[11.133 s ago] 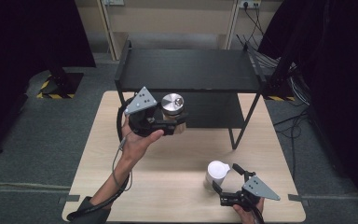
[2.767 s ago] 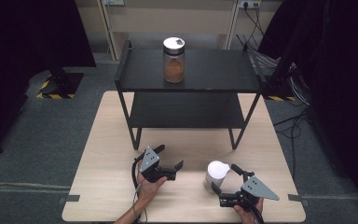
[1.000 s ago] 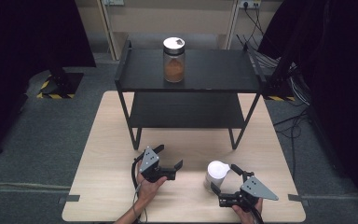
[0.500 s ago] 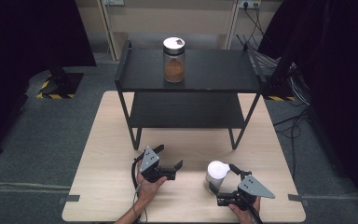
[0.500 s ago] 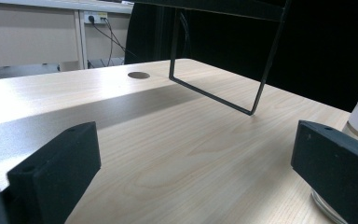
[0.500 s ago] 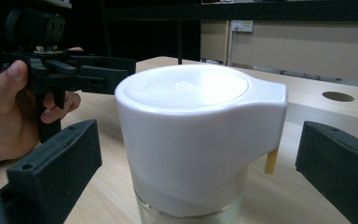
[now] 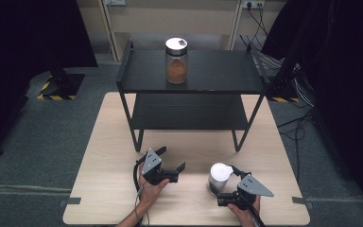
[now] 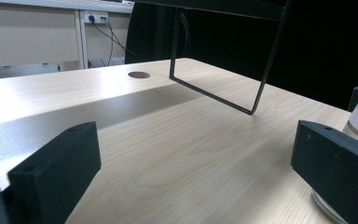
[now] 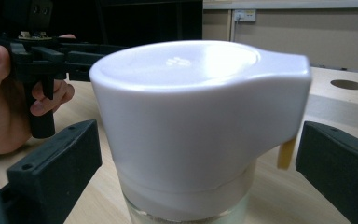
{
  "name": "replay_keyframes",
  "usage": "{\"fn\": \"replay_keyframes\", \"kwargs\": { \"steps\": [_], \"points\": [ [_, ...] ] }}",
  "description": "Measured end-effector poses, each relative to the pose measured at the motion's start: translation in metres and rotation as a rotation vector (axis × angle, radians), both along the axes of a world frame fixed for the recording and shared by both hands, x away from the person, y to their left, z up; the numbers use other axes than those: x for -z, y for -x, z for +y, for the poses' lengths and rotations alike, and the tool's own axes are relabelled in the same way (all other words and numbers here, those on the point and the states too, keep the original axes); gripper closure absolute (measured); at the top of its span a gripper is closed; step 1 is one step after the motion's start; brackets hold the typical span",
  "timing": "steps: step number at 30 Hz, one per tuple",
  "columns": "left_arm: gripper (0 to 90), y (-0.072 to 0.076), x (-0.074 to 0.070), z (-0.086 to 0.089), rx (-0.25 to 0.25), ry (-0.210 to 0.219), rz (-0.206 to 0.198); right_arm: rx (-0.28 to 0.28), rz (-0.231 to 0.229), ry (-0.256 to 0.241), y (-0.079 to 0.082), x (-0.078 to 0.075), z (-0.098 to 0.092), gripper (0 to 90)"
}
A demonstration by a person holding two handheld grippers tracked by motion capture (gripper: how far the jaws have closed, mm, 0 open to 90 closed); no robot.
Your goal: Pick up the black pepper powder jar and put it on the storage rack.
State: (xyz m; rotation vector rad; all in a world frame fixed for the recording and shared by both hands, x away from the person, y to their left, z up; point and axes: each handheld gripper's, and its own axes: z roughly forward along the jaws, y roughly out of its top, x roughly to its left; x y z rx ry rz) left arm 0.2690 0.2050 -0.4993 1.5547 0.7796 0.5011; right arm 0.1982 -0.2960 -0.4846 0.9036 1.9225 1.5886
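Both right tool (image 9: 200, 177) jaws flank white-lidded jar (image 9: 200, 116).

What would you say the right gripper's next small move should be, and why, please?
Probably closing on the white-lidded jar: the right gripper has its jaws open on either side of the jar, apart from it, while the jar stands upright on the table. The left gripper is open and empty.

Bare tabletop (image 7: 113, 142) across frame's left and centre; black shelf rack (image 7: 194, 94) blocks upper middle; white-lidded jar (image 7: 219, 177) stands lower right.
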Motion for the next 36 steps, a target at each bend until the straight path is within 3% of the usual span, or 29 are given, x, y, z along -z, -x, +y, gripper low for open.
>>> {"fn": "replay_keyframes", "kwargs": {
  "steps": [16, 36],
  "points": [
    [0.8, 0.0, 0.0, 0.0, 0.001, 0.001, 0.002, -0.029, 0.018, 0.022, -0.008, 0.001, 0.003, 5.8],
    [1.1, 0.0, 0.0, 0.0, -0.003, 0.0, 0.006, -0.041, 0.024, 0.058, -0.011, -0.002, 0.006, 30.4]
  ]
}}
